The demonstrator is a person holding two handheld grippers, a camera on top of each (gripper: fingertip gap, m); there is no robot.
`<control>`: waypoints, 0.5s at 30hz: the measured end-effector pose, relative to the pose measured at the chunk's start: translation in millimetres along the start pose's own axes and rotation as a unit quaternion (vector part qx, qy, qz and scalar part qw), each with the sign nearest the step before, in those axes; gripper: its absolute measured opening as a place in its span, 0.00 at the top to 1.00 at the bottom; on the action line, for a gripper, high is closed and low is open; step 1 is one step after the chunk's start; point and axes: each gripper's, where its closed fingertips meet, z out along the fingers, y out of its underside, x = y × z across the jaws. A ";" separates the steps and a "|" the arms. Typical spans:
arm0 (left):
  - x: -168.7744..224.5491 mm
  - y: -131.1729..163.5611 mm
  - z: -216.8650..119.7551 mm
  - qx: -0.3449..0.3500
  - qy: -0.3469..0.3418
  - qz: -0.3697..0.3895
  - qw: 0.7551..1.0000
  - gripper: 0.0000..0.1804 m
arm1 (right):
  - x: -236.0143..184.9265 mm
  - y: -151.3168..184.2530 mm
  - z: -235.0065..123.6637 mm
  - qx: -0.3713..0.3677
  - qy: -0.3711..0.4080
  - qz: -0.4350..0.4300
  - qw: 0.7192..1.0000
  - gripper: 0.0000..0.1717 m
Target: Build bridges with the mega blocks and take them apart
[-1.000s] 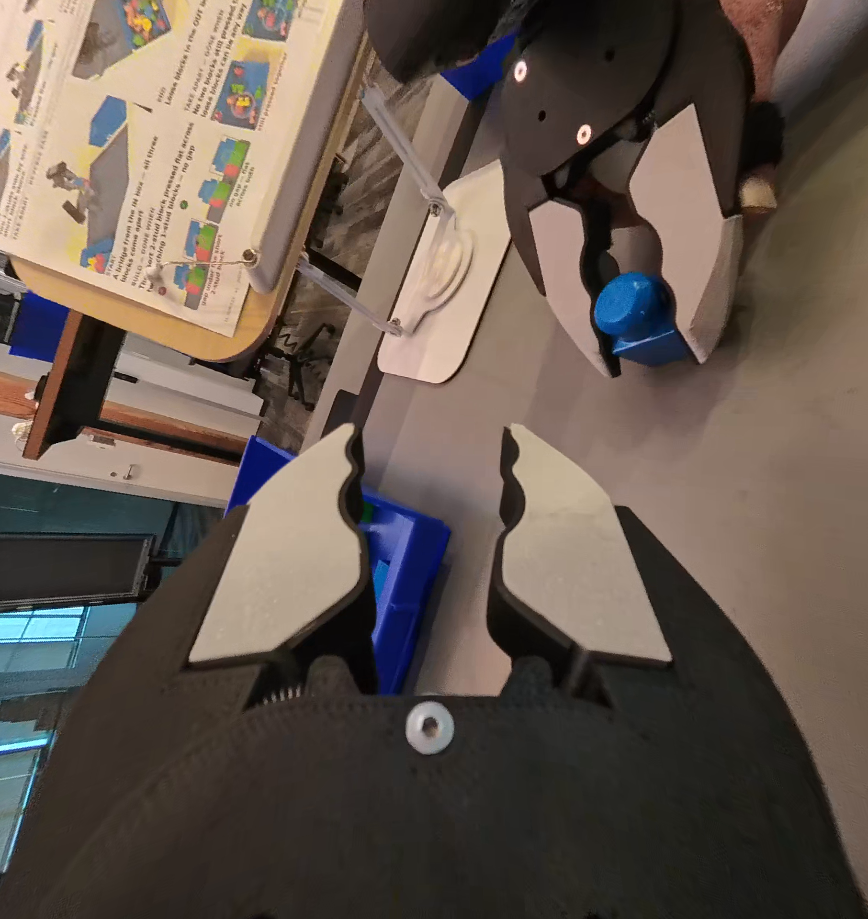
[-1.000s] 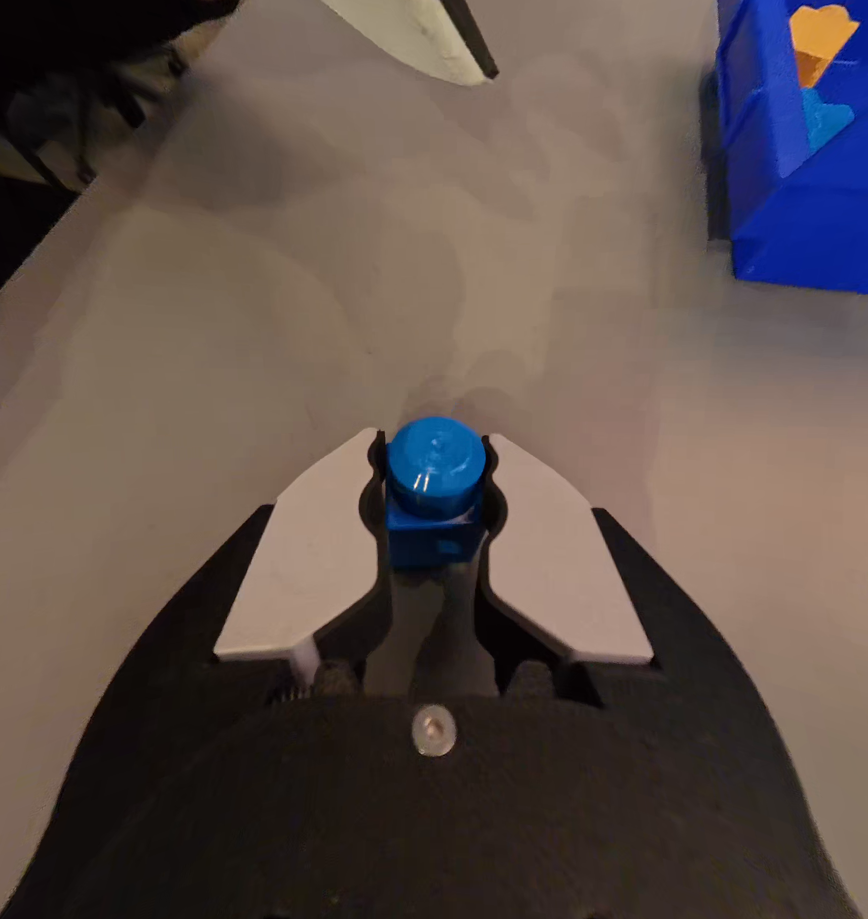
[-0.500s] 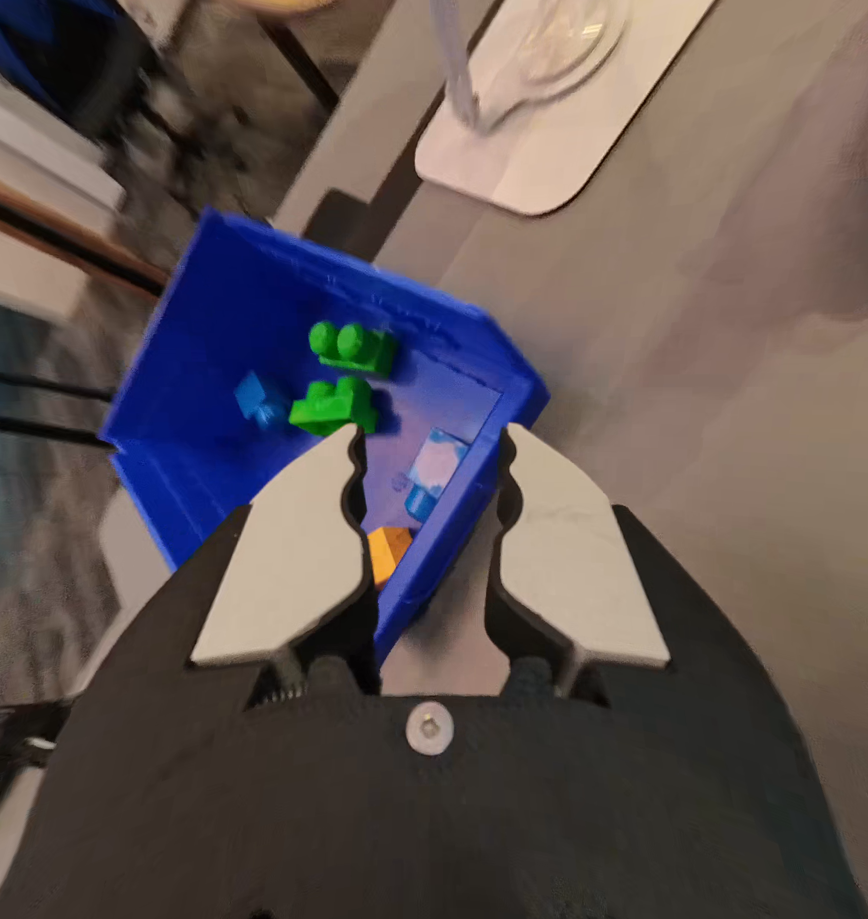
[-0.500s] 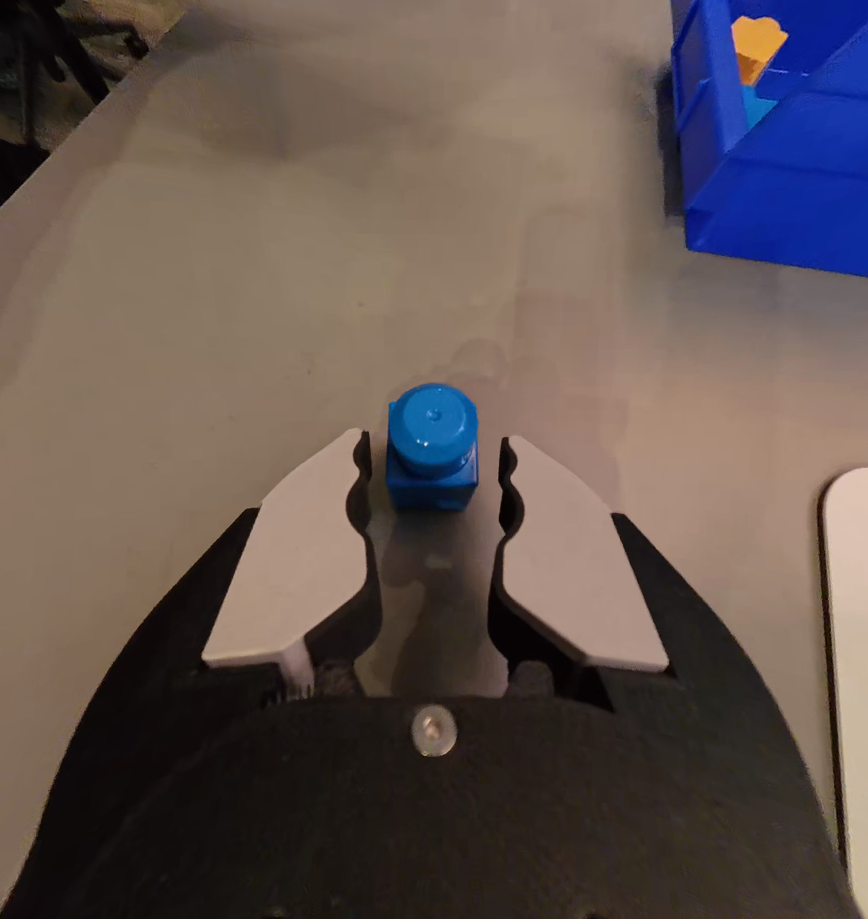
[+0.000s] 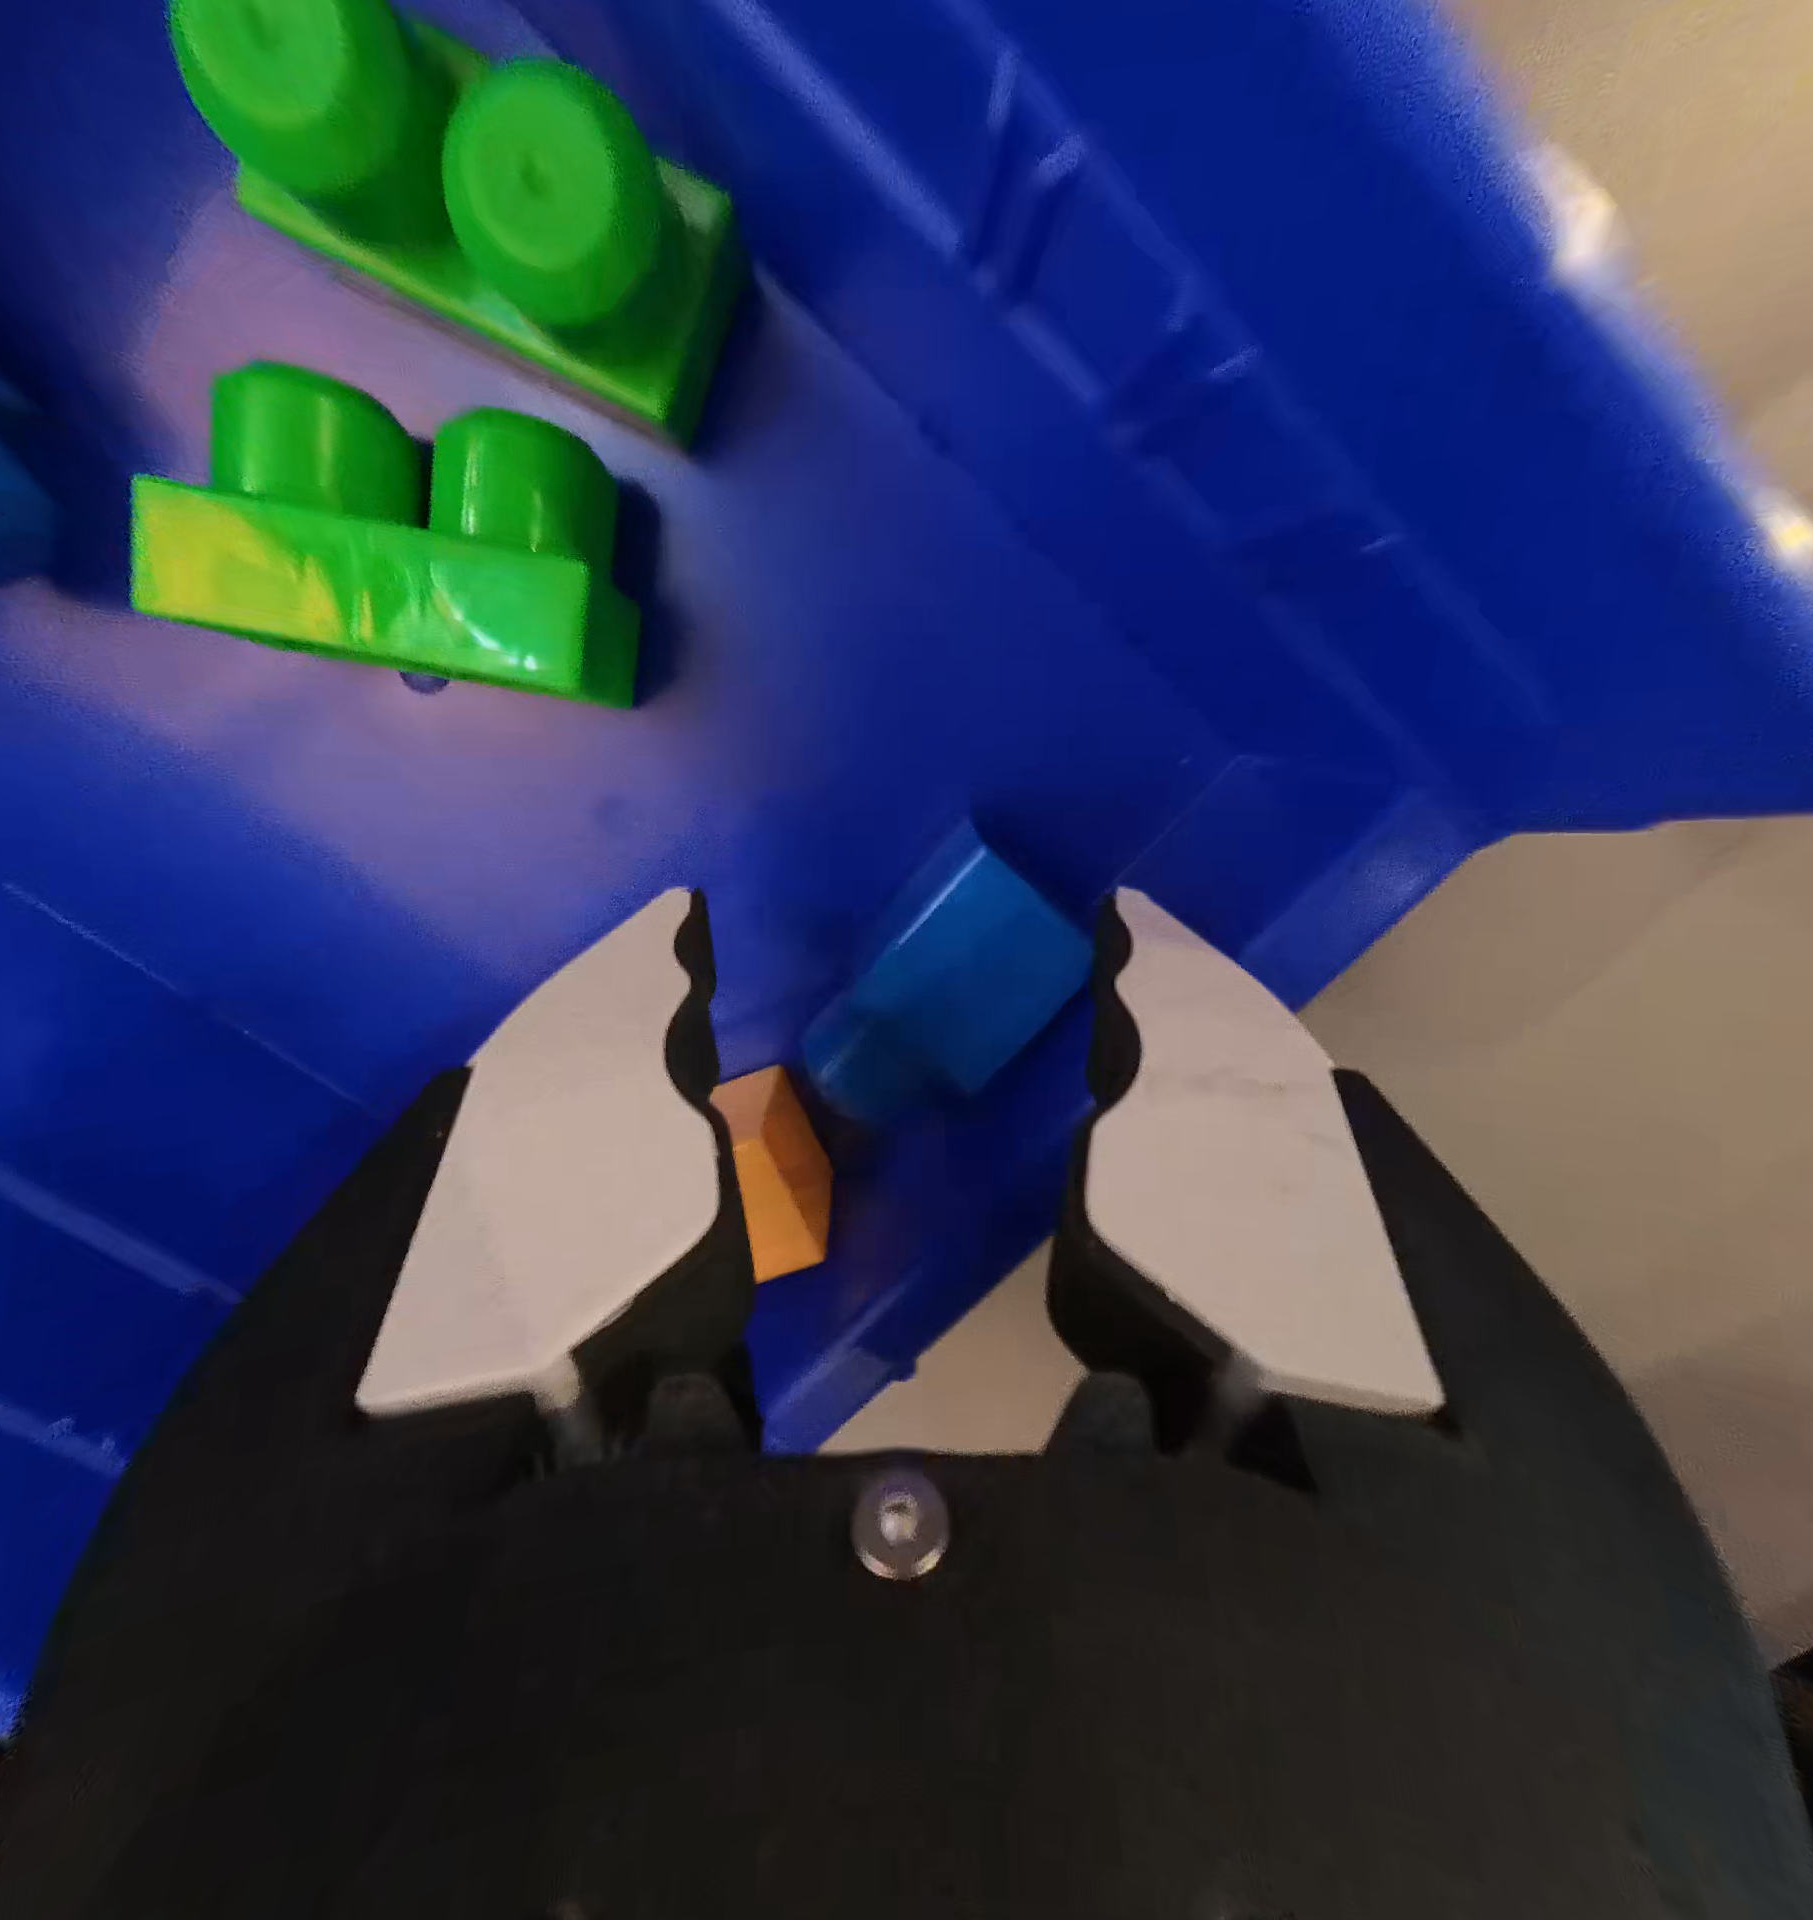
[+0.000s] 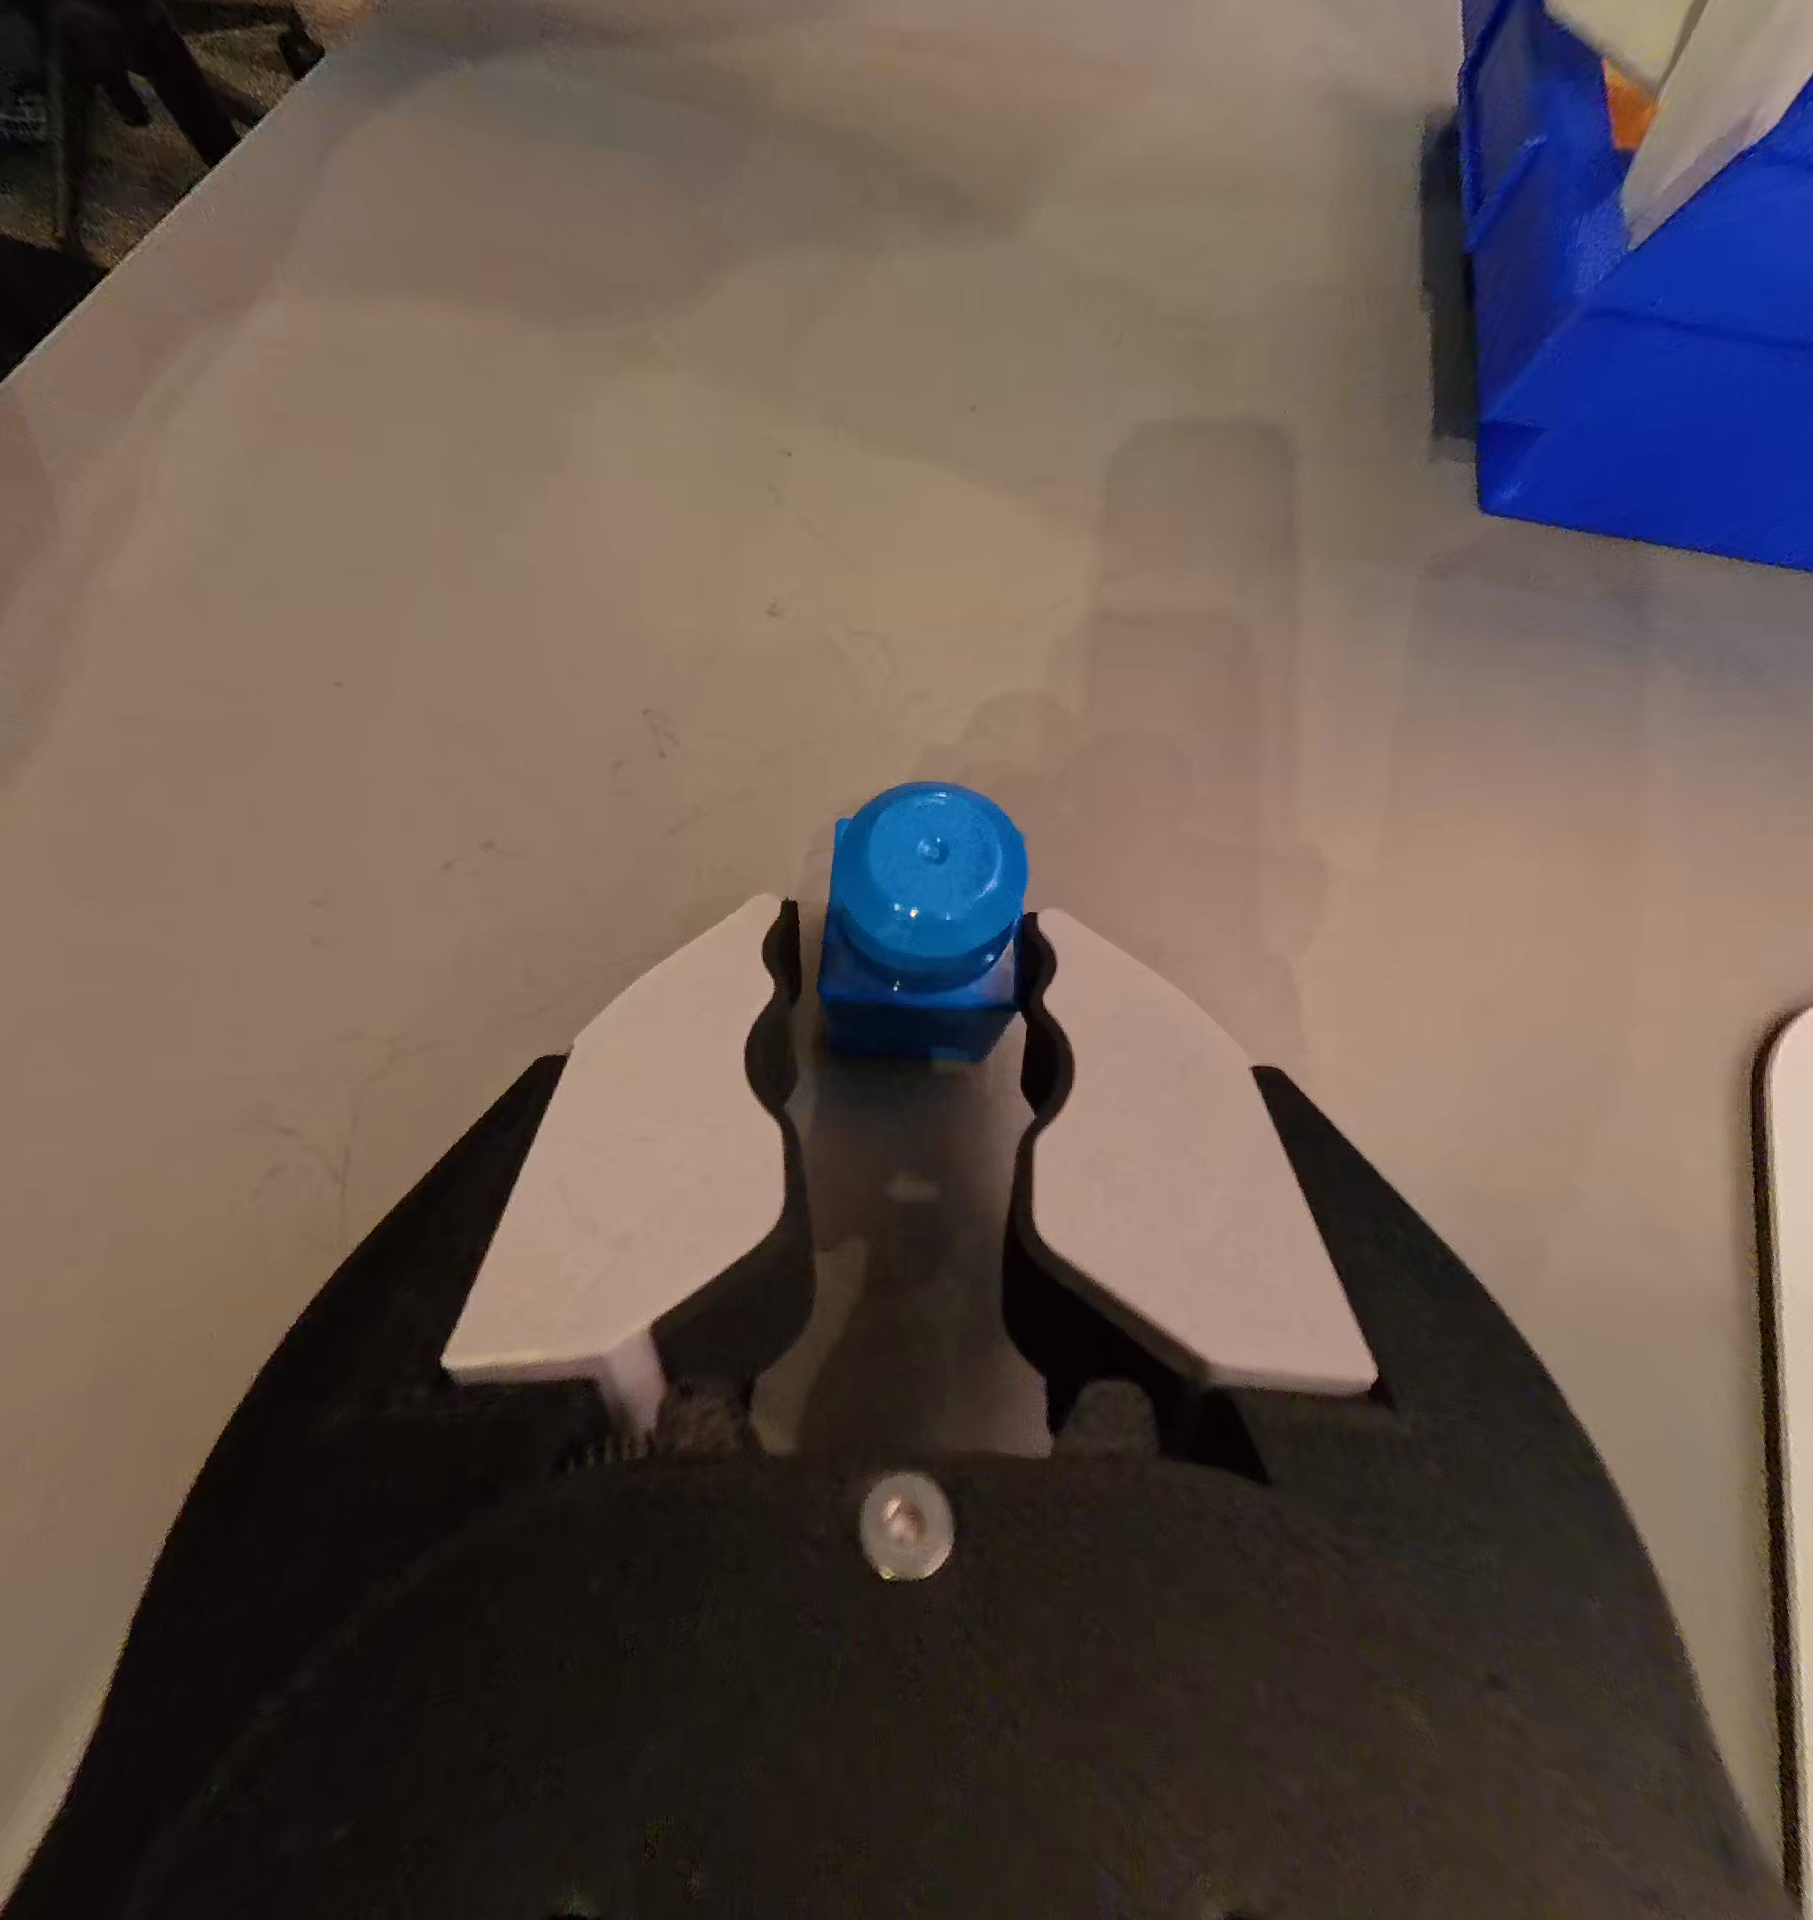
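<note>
Since the earlier frames the left gripper has swung from the open table down into the blue bin, and its jaws have spread wider; they stand apart over a blue block lying on its side, gripping nothing. The right gripper has narrowed again around the single-stud blue block standing upright on the grey table; a slight gap shows at the left pad, so it reads as open rather than clamped. Progress is judged early: one pier is placed, no bridge is assembled. The bin contains an orange block, the blue block and, farther in, two green two-stud blocks.
</note>
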 end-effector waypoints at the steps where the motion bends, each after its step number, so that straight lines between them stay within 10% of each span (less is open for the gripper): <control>1: -4.3 3.7 5.3 -0.015 -0.007 0.010 1.000 0.62 | -0.4 0.0 0.0 0.000 0.000 -0.001 1.000 0.77; 8: -57.1 -5.9 2.5 0.000 -0.119 0.047 0.992 0.70 | -0.6 1.0 0.9 -0.004 0.001 -0.005 1.000 0.77; 15: -33.6 -0.9 -21.7 0.022 -0.052 0.036 0.998 0.70 | 0.0 0.7 0.3 -0.002 -0.002 -0.001 1.000 0.78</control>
